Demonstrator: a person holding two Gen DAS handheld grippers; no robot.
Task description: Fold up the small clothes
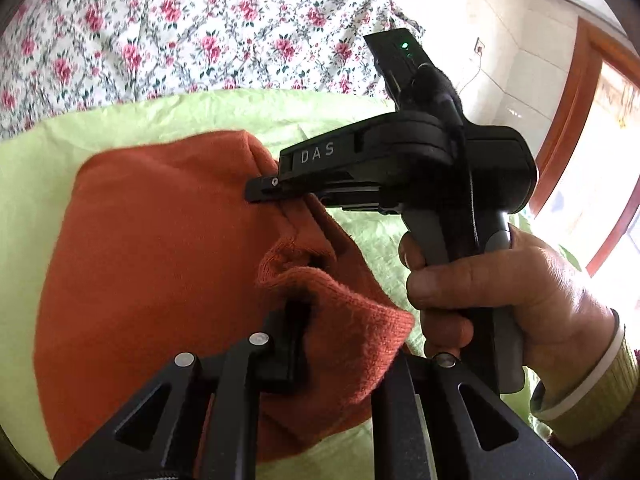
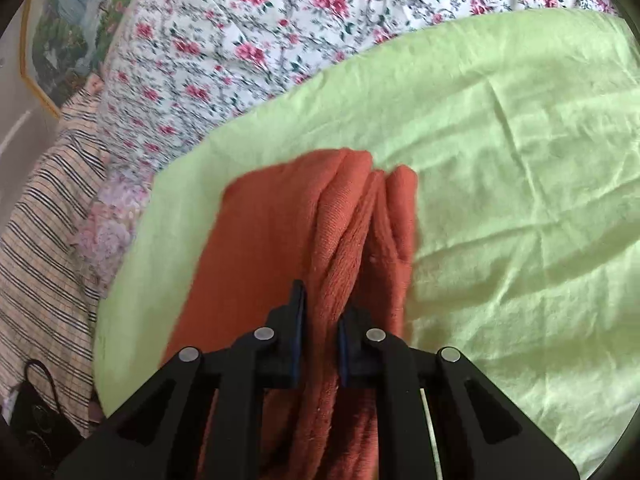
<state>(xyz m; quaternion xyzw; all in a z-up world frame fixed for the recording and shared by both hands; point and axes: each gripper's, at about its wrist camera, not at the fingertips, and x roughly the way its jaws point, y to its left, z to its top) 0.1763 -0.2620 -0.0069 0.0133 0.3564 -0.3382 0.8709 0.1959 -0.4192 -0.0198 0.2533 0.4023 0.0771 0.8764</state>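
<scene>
The orange garment (image 1: 152, 248) lay on the light green sheet (image 1: 120, 120), filling the centre and lower left of the left wrist frame. Its knit fabric was bunched into several thick folds near the middle of that frame.

The left gripper (image 1: 320, 344) entered from the bottom edge of its own frame. One black finger (image 1: 294, 344) was pressed into the fabric at lower centre; the other finger was covered by a raised flap of the garment. Fabric sat between the two, so the gripper was clamped on the garment.

The right gripper (image 1: 264, 192) appeared in the left wrist frame at centre right, held by the right hand (image 1: 492, 292) around its grey handle. Its flat black tips were closed on a bunched fold at the garment's right edge. A green light (image 1: 405, 45) glowed on the unit on top of the tool.

In the right wrist frame, the right gripper (image 2: 322, 344) rose from the bottom centre, with a ridge of the orange garment (image 2: 280, 240) pinched between both fingers. The garment ran from there toward the frame centre in parallel folds, resting on the green sheet (image 2: 500, 160).

A floral bedspread (image 2: 240, 40) covered the upper part of both frames. A striped cloth (image 2: 44, 216) lay at the left edge of the right wrist frame.
</scene>
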